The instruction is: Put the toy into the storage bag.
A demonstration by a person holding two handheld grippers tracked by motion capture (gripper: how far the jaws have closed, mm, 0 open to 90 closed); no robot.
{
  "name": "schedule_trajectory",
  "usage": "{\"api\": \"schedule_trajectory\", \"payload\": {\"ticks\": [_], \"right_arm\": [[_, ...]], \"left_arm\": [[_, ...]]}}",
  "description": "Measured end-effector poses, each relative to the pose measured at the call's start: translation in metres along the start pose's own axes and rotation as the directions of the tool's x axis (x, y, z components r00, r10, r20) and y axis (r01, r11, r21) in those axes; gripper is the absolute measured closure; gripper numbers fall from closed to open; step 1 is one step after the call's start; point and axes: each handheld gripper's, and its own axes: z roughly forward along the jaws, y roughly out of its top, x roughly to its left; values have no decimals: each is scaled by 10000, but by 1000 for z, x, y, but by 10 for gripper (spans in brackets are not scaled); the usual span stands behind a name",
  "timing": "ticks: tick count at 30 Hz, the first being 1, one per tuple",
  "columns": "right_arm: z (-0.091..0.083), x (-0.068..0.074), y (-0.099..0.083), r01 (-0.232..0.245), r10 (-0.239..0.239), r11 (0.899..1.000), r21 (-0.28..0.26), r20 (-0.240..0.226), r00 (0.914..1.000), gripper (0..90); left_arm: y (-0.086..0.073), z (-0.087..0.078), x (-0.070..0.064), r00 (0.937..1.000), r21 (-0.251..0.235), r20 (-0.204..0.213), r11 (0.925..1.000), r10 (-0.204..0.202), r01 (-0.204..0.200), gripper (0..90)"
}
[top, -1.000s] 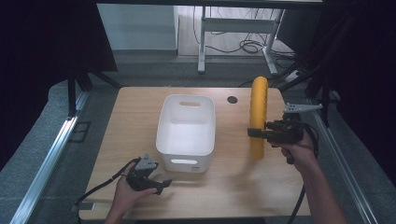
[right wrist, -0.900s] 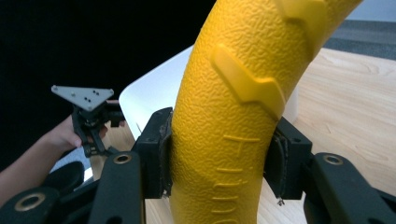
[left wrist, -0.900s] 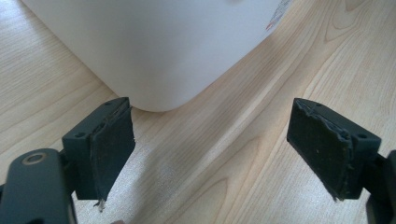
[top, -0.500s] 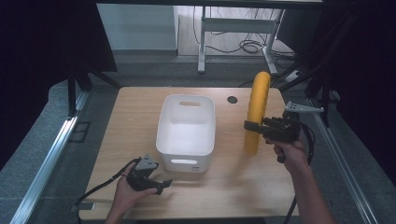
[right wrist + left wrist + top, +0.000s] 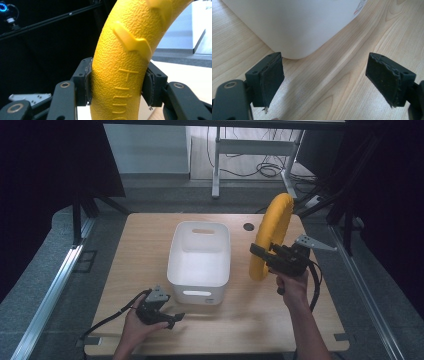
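Yellow ring carried upright toward the white bin

The right tongs (image 5: 256,251) are clamped across the yellow ring (image 5: 270,235); in the right gripper view both pads press the ring's pebbled tube (image 5: 120,75) from either side, so the hold looks firm. The ring stands on edge, lifted off the table (image 5: 150,240), just to the right of the white bin (image 5: 200,252) and not touching it. The left tongs (image 5: 172,317) rest low at the bin's near left corner, spread wide with nothing between them; the left gripper view shows bare wood between the pads and the bin's rounded corner (image 5: 294,27) just ahead. The step in hand looks like the carry. The next move probably calls for shifting the ring over the bin's opening and tipping it flat, since upright it may catch on the rim.
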Motion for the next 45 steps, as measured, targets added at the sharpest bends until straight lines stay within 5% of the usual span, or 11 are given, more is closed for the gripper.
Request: {"api": "schedule_trajectory", "payload": {"ticks": [8,22,45], "right_arm": [[15,17,-8,-19,119,9916,-1294,764,9970,483],[28,42,-3,555,-184,9686,-2422,1527,9881,482],[44,84,27,1225,-948,9435,-3080,1034,9901,480]], "left_arm": [[0,0,0,10000,7,16,10000,15,-15,152],[0,1,0,10000,9,53,10000,-9,9,152],[0,2,0,10000,89,50,10000,29,-29,152]]}}
